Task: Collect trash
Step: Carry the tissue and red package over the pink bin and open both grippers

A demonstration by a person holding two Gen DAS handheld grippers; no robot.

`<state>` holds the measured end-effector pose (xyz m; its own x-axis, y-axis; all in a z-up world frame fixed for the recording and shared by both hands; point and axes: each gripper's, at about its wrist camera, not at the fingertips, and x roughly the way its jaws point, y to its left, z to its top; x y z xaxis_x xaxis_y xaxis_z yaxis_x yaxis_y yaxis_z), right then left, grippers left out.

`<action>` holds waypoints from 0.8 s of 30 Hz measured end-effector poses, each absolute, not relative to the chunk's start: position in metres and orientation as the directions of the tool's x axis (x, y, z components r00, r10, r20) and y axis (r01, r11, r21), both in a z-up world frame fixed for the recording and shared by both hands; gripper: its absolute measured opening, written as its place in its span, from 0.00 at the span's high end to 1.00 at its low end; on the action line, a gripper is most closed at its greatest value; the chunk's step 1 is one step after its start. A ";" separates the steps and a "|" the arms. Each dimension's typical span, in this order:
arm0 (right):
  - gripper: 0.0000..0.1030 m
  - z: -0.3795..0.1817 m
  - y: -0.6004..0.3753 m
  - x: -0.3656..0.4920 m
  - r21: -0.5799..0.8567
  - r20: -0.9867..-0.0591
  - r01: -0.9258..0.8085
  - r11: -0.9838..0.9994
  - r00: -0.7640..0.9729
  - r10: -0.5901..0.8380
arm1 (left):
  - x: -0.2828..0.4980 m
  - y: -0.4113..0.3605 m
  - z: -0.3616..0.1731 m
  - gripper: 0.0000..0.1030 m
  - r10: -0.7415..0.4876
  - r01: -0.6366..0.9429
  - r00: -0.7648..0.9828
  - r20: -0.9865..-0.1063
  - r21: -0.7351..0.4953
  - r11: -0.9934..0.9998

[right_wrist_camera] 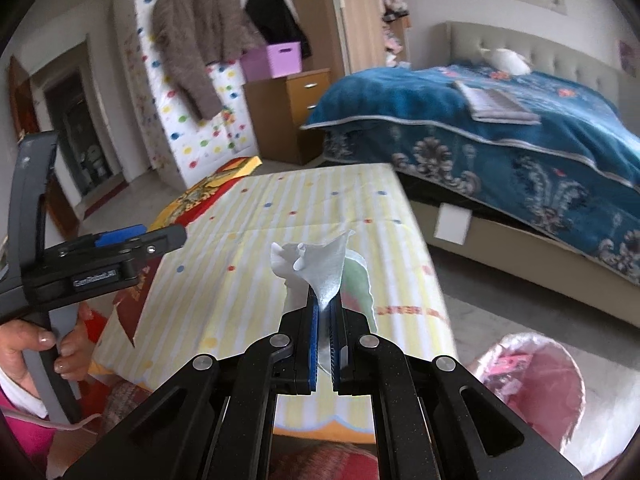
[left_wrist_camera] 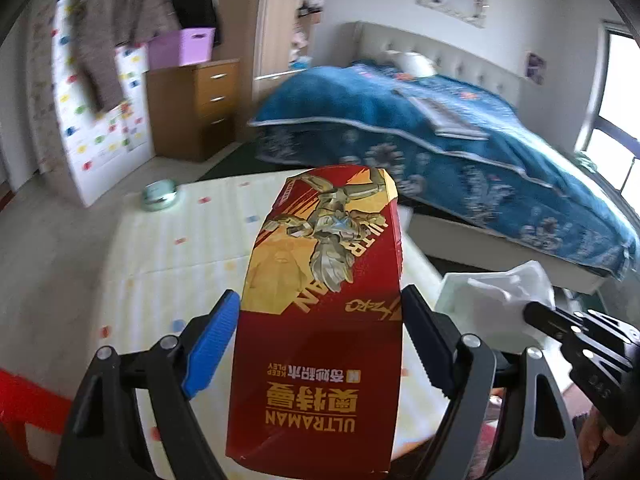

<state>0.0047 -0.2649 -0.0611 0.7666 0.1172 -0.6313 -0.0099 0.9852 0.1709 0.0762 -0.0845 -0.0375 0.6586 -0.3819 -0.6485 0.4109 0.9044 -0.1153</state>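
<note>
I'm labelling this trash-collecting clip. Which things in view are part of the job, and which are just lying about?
Job:
- red box, held in left tool
- tissue, pinched in right tool
- pink bin on the floor

Lying about:
- green dish on the table
- bed
- book
- coat
- purple crate

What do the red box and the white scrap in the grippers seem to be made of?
Red box: probably printed cardboard, slightly glossy, with crisp folded edges and colour artwork. White scrap: likely tissue or thin paper, matte, crumpled and faintly translucent; thin plastic can't be ruled out.
</note>
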 end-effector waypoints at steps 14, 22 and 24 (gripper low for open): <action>0.96 -0.067 -0.367 -0.089 0.106 -0.658 0.354 0.929 0.726 -0.201 | 0.024 -0.239 -0.056 0.23 -0.603 0.694 0.480 -0.637 -0.145 0.705; 0.96 -0.088 -0.409 -0.118 0.107 -0.693 0.474 0.874 0.665 -0.276 | 0.002 -0.316 -0.080 0.22 -0.633 0.770 0.399 -0.663 -0.132 0.624; 0.96 -0.094 -0.417 -0.120 0.101 -0.702 0.492 0.864 0.651 -0.288 | 0.002 -0.332 -0.086 0.22 -0.628 0.778 0.388 -0.675 -0.125 0.616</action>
